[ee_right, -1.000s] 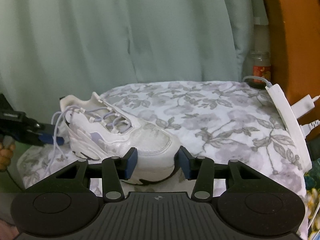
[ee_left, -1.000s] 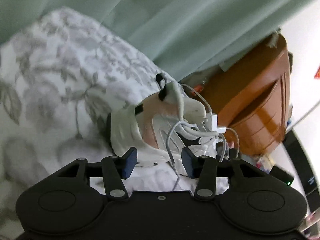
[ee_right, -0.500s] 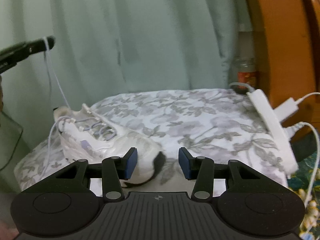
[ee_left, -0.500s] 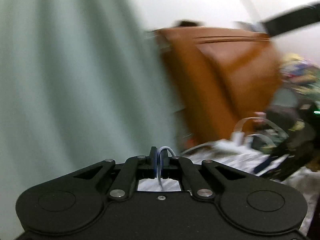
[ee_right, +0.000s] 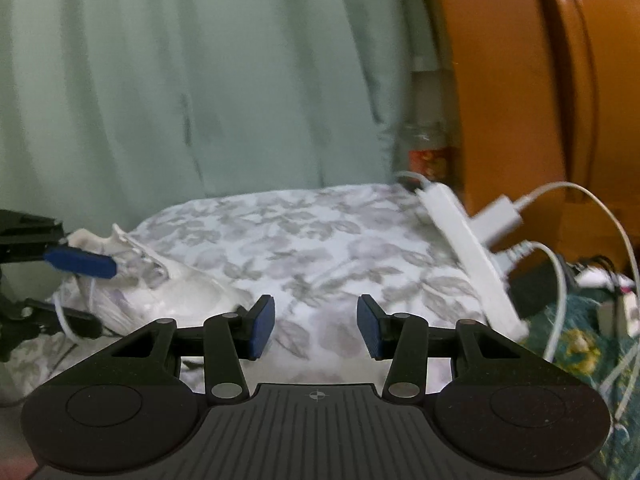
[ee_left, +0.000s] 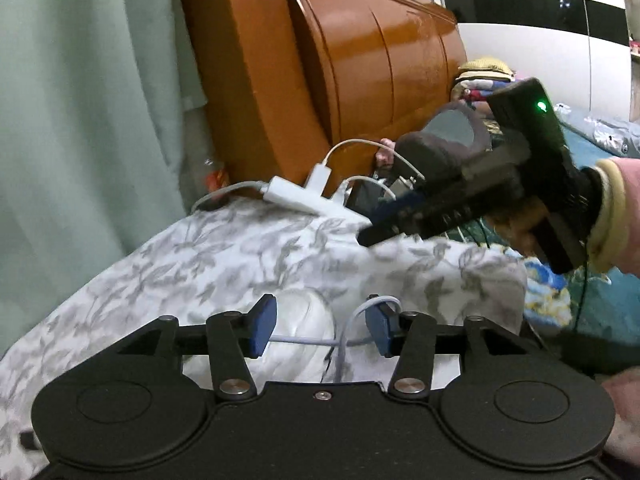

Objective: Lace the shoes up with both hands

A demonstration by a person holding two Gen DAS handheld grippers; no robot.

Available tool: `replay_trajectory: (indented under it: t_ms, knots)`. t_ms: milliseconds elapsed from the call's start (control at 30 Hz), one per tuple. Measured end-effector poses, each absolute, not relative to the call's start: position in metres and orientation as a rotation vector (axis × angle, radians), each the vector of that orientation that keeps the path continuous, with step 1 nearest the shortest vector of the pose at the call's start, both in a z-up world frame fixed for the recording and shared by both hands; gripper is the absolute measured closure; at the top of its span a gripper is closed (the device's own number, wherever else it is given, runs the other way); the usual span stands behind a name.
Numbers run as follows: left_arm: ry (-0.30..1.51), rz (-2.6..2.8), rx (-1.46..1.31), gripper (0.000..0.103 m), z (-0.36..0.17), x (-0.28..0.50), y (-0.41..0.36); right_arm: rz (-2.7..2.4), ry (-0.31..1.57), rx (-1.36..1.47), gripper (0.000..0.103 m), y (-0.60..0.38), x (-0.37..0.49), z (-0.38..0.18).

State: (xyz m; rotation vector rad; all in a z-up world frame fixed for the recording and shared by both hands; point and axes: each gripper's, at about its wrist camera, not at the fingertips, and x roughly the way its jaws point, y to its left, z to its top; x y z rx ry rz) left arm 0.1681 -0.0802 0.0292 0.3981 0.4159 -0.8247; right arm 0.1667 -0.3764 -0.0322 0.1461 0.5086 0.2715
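The shoe (ee_right: 176, 296) is a white sneaker with soft, puffy sides, and it is laid on a bed (ee_right: 320, 240) covered by a white sheet printed with grey leaves. In the right wrist view the shoe is seen at the left, close to the left gripper (ee_right: 84, 280). In the left wrist view only its round white toe (ee_left: 308, 320) is seen, just past the blue pads.

A thin, pale lace (ee_left: 340, 336) is draped across the gap of the left gripper (ee_left: 322, 326). It is looped over the right-hand pad and stretched to the other pad. The jaws of the left gripper have just been opened, and the lace is no longer pinched, only hung there.

The right gripper (ee_right: 316, 326) is held over the sheet with its jaws apart, and nothing is held between them. From the left wrist view it is seen as a black, boxy tool (ee_left: 460, 200) held by a hand (ee_left: 528, 228) in a pink sleeve.

A long white power strip (ee_right: 468, 256) with plugs and curly cables is laid at the bed's edge. A shiny orange-brown wooden headboard (ee_left: 340, 80) is stood behind it, next to a smooth pale green curtain (ee_right: 200, 80).
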Motion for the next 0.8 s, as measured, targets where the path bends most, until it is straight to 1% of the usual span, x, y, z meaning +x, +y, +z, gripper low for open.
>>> replay_trajectory:
  t_ms: [167, 267, 367, 433, 567, 667, 733, 800]
  knots:
    - [0.392, -0.731, 0.344, 0.051, 0.043, 0.171, -0.049, 0.307, 0.495, 0.147, 0.061, -0.363, 0.176, -0.032]
    - [0.373, -0.672, 0.31, 0.047, 0.052, 0.178, -0.036, 0.343, 0.457, 0.146, 0.061, -0.354, 0.173, -0.023]
    - [0.372, -0.669, 0.317, 0.046, 0.055, 0.184, -0.036, 0.378, 0.433, 0.116, 0.061, -0.343, 0.173, -0.012]
    - [0.392, -0.69, 0.326, 0.041, 0.052, 0.186, -0.047, 0.372, 0.423, 0.084, 0.061, -0.34, 0.175, -0.007]
    - [0.456, -0.75, 0.37, 0.041, 0.036, 0.187, -0.071, 0.301, 0.421, 0.084, 0.06, -0.351, 0.181, -0.003]
    - [0.454, -0.723, 0.361, 0.041, 0.037, 0.183, -0.056, 0.354, 0.397, 0.107, 0.061, -0.354, 0.176, 0.003]
    - [0.462, -0.699, 0.351, 0.036, 0.04, 0.184, -0.041, 0.437, 0.405, 0.095, 0.062, -0.341, 0.175, 0.006]
    - [0.475, -0.664, 0.36, 0.034, 0.04, 0.184, -0.032, 0.528, 0.423, 0.082, 0.065, -0.323, 0.178, 0.005]
